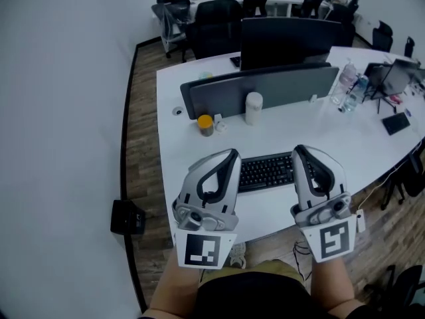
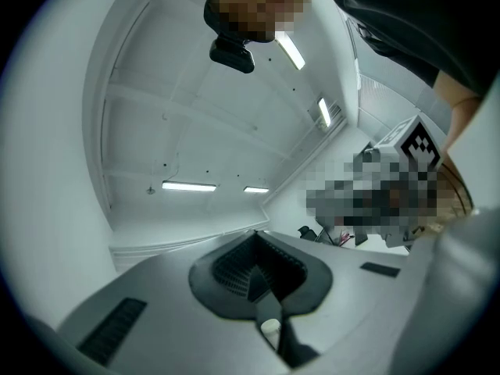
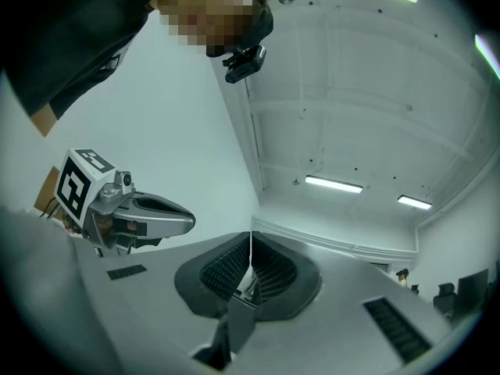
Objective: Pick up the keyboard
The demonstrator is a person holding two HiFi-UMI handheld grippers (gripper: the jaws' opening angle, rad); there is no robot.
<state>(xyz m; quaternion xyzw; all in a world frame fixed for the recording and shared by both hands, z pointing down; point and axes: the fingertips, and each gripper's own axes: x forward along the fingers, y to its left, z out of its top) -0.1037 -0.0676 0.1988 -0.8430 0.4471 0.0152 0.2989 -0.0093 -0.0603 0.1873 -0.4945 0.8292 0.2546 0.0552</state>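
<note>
A black keyboard (image 1: 265, 171) lies on the white desk (image 1: 199, 145) near its front edge. Its two ends are hidden behind my grippers. My left gripper (image 1: 232, 153) hangs over the keyboard's left end and my right gripper (image 1: 299, 149) over its right end, both pointing away from me and slightly up. Both are shut with nothing between the pads. In the left gripper view the shut left gripper (image 2: 255, 270) faces the ceiling. The right gripper view shows the shut right gripper (image 3: 250, 266) against the ceiling too, with the left gripper (image 3: 160, 217) beside it.
Behind the keyboard stand a grey divider screen (image 1: 259, 88), a white cylinder (image 1: 254, 107) and a yellow-lidded jar (image 1: 206, 123). Water bottles (image 1: 352, 88) and a dark tablet (image 1: 396, 123) are at the right. A black box (image 1: 127, 216) sits on the floor at the left.
</note>
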